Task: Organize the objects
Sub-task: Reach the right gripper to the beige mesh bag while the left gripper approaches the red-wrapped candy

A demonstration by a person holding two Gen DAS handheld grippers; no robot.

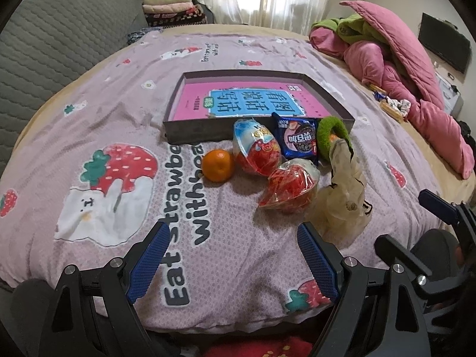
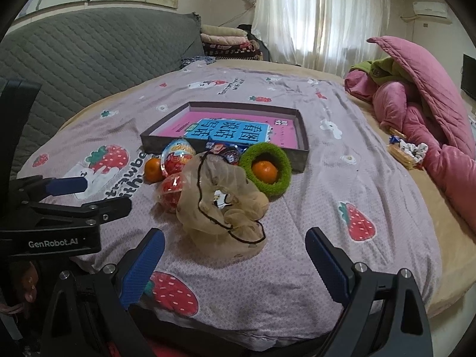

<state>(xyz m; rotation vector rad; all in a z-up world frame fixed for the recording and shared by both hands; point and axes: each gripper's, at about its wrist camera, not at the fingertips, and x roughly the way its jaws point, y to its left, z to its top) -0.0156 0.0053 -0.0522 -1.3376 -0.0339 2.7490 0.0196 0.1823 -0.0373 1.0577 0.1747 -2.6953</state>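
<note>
Both grippers hovered wide open and empty over the bed; sorting had not begun.

Left wrist view: the left gripper [image 1: 232, 264] faced one loose orange mandarin [image 1: 217, 165], two red foil-wrapped plastic eggs [image 1: 256, 150], one blue biscuit packet [image 1: 298, 139], all just before the shallow grey cardboard box [image 1: 190, 136].
Right wrist view: the right gripper [image 2: 235, 267] stood nearest the beige gauze scrunchie [image 2: 220, 208]; a second mandarin [image 2: 264, 171] sat inside one green fuzzy ring [image 2: 264, 166]. Next probably called for closing on one item.

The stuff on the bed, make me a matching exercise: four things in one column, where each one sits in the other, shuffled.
Things:
1. pink book
2. second orange
3. blue snack packet
4. beige scrunchie

Places:
A. nearest the jaws, in front of the pile
B. inside the green scrunchie
C. flat inside the shallow box
D. leaning on the box's near wall

Pairs: 1-C, 2-B, 3-D, 4-A
</note>
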